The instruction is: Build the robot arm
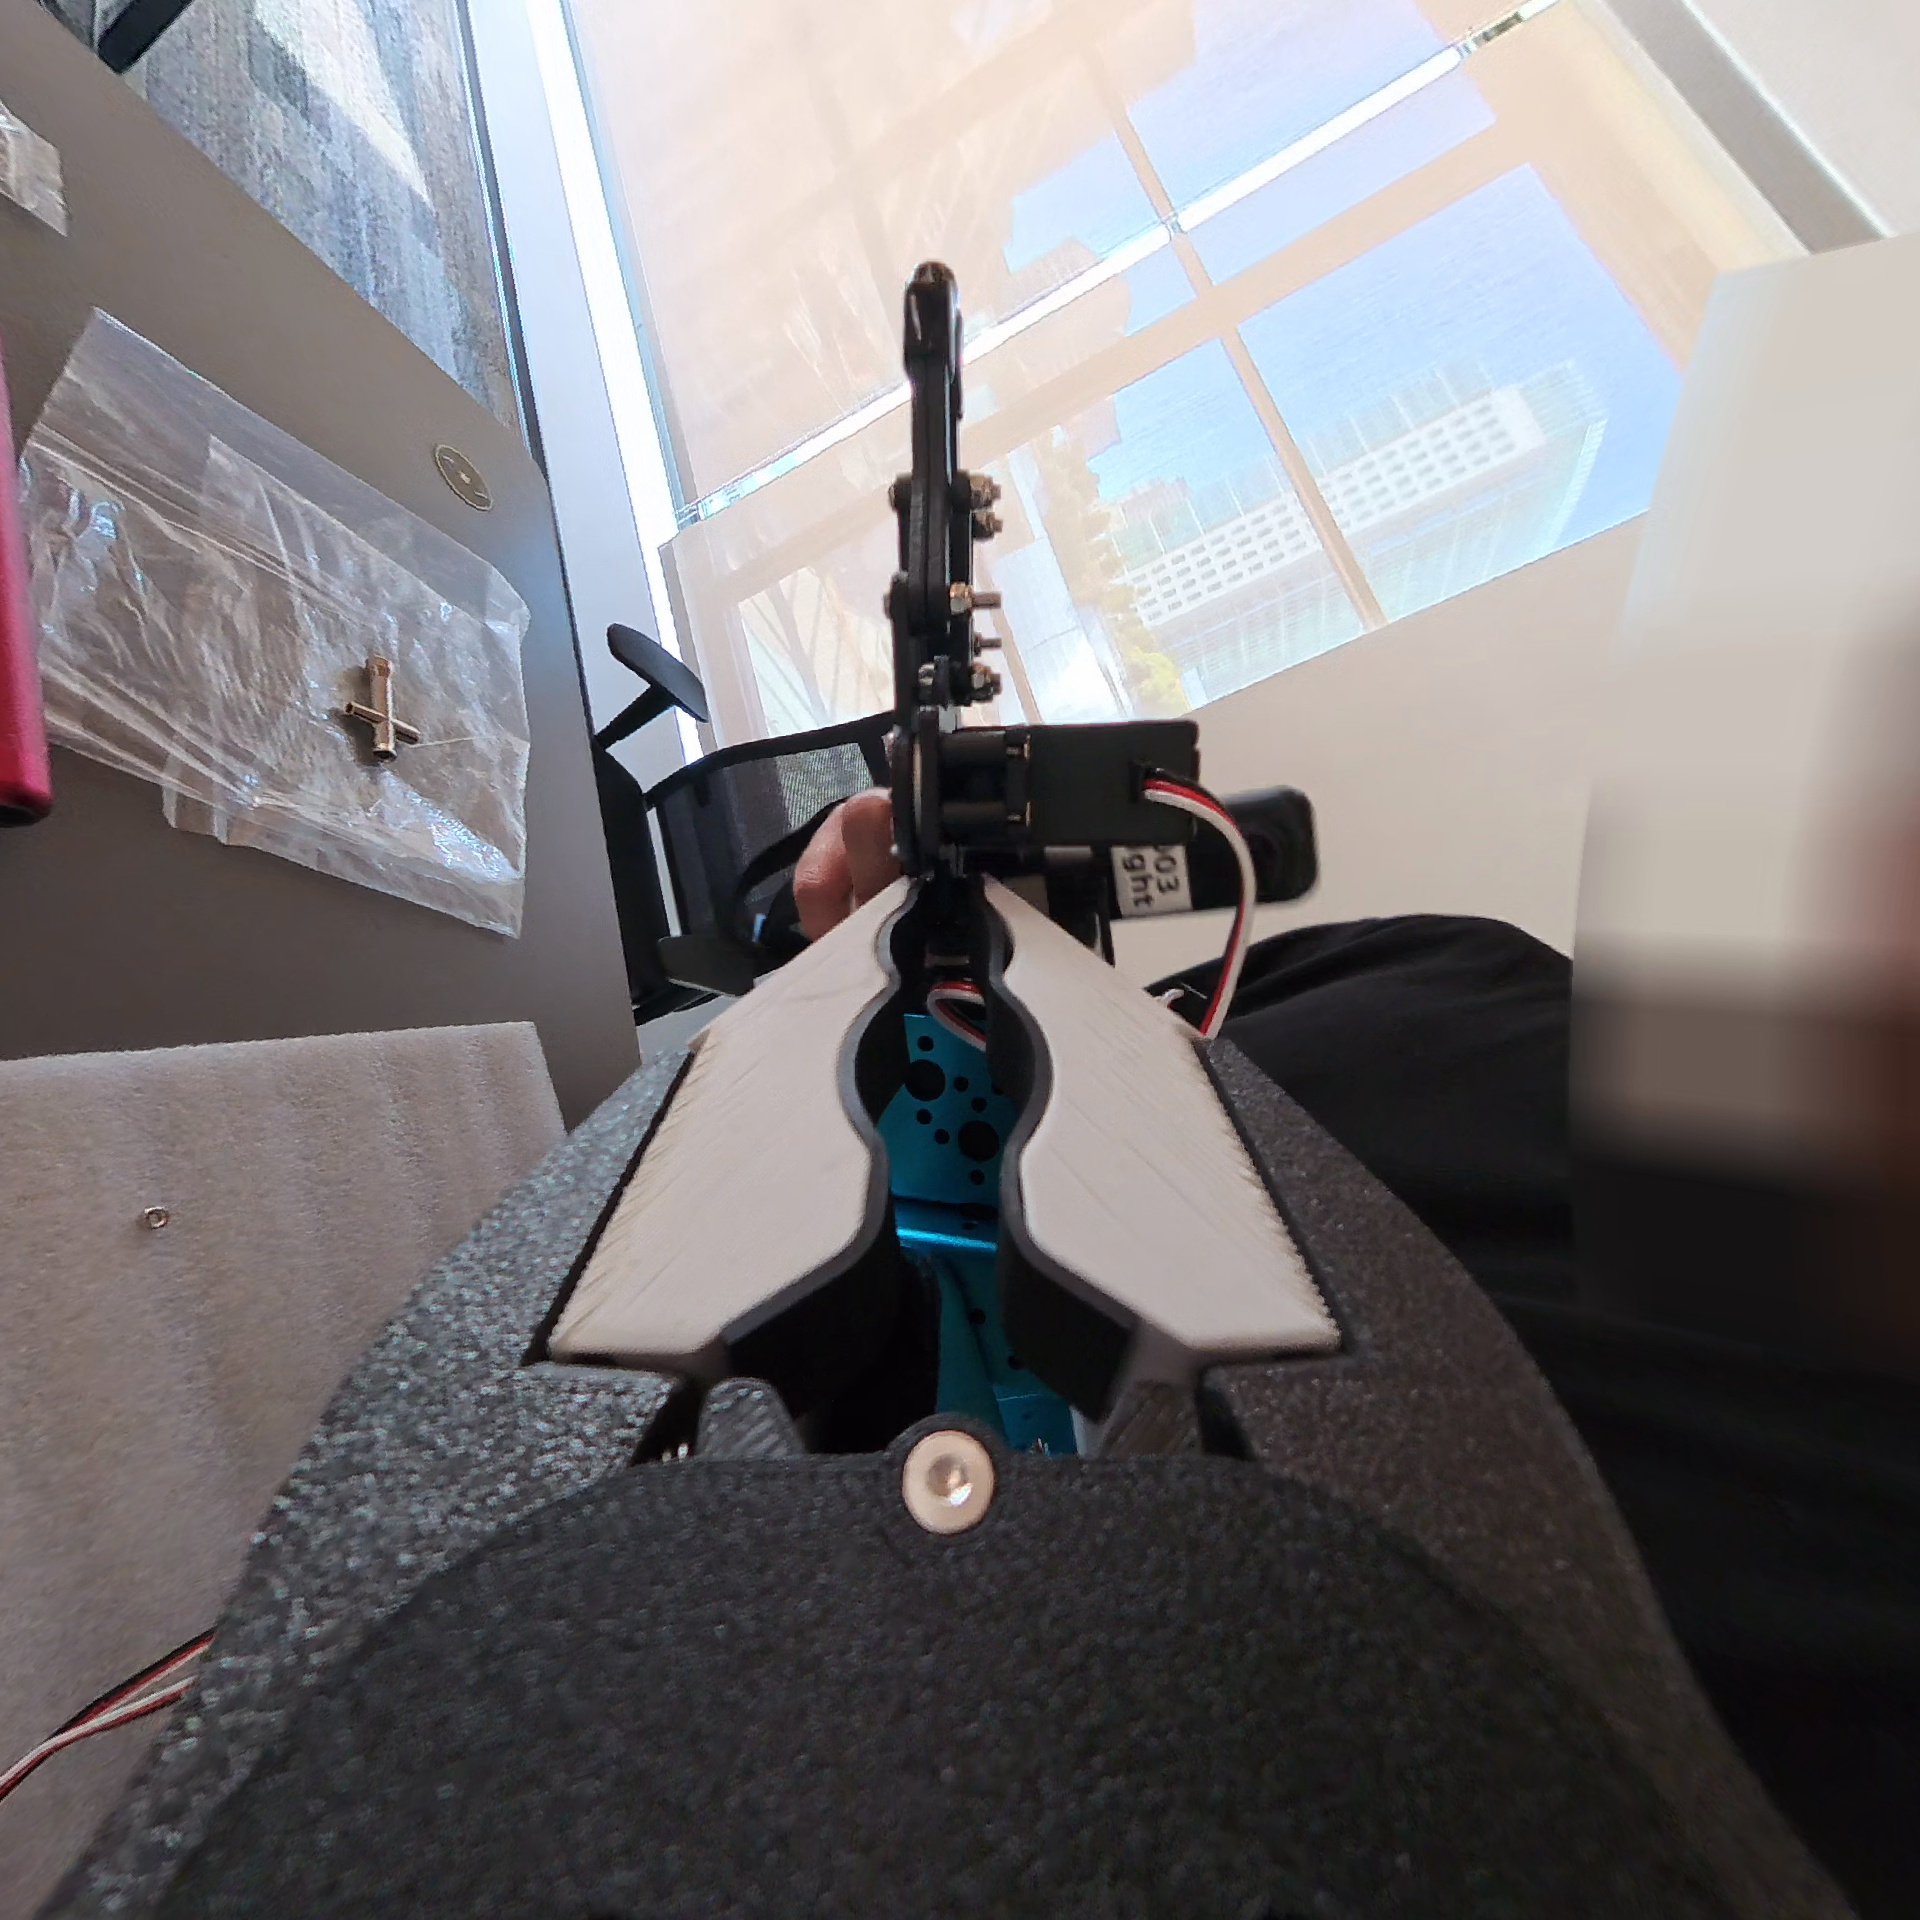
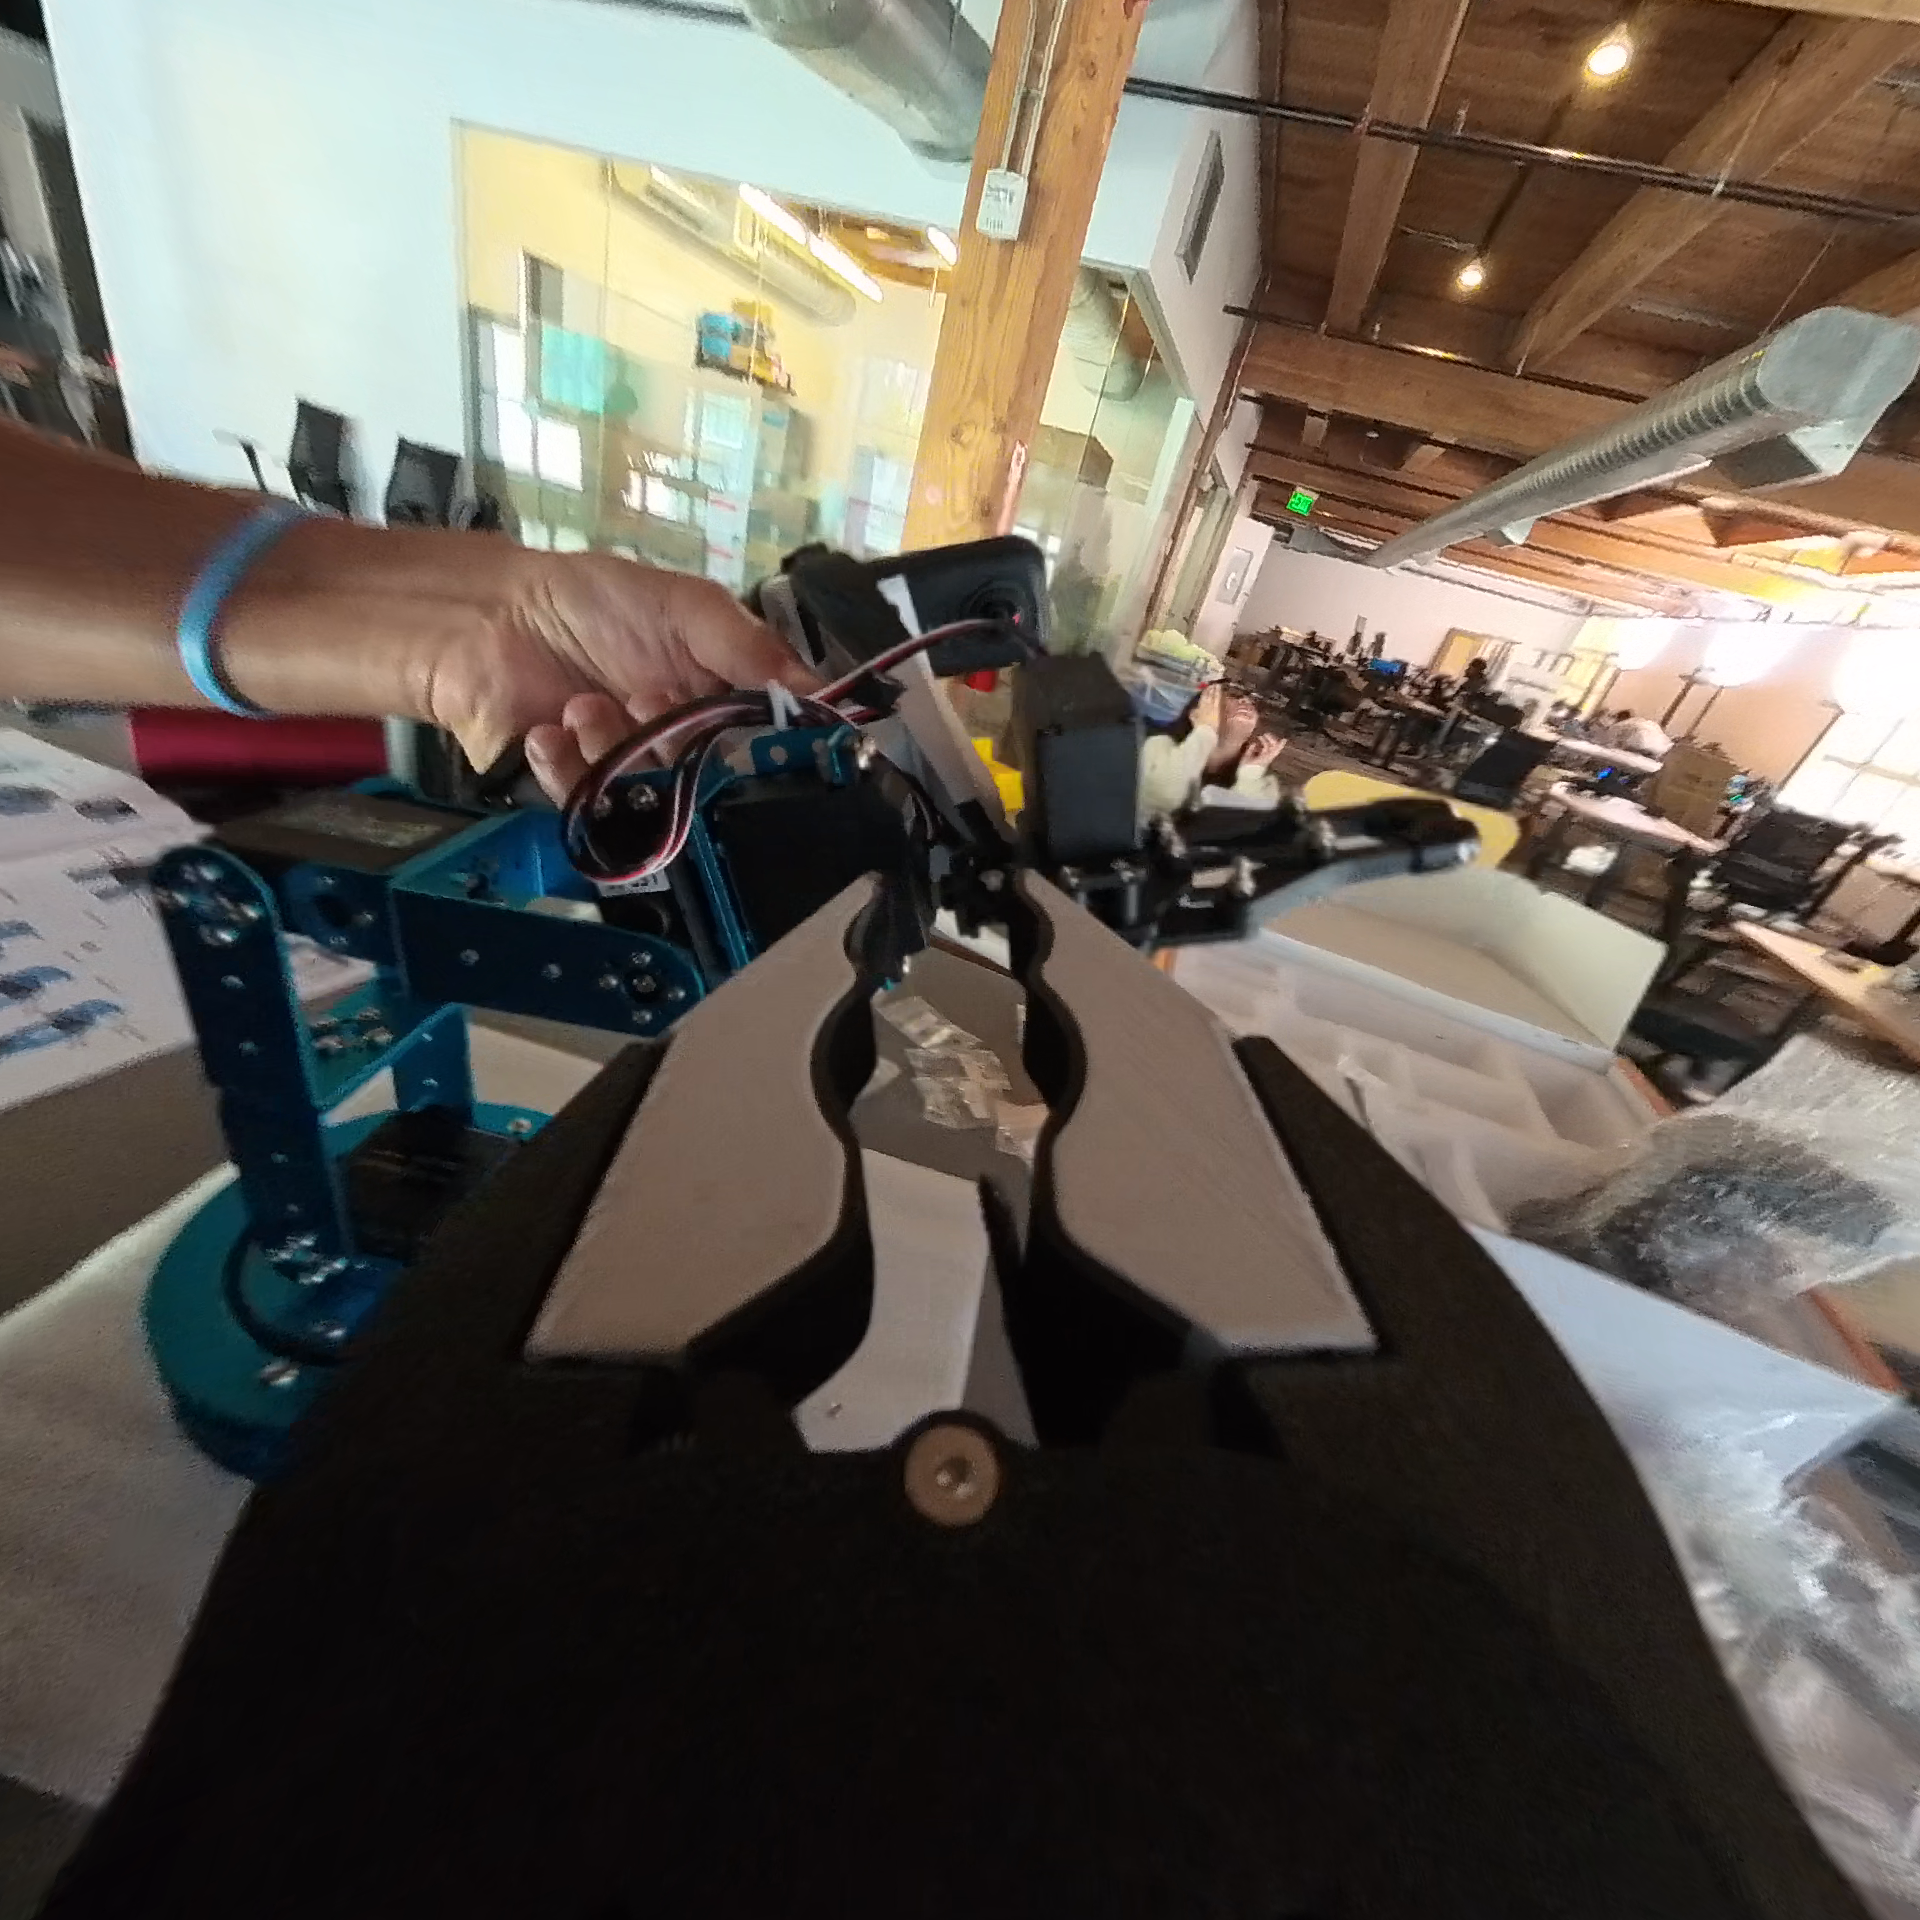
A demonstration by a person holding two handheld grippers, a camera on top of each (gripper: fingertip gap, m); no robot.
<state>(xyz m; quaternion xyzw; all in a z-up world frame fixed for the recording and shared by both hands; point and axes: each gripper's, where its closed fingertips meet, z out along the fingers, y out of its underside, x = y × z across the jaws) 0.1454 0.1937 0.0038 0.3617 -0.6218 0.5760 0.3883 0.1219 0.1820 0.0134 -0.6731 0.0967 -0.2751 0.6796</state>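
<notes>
Black on black: pinches claw (image 1: 935, 499) at base with left gripper (image 1: 940, 902), jaws narrow, servo (image 1: 1070, 790) just beside.

Rightward, brackets claw (image 2: 1330, 831) wrist with right gripper (image 2: 948, 888): jaws narrow, contact unclear; blue arm (image 2: 499, 925) left, hand (image 2: 582, 665) above.

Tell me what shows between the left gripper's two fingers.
Left wrist view: a blue perforated bracket and striped servo wires show through the gap of the left gripper.
</notes>
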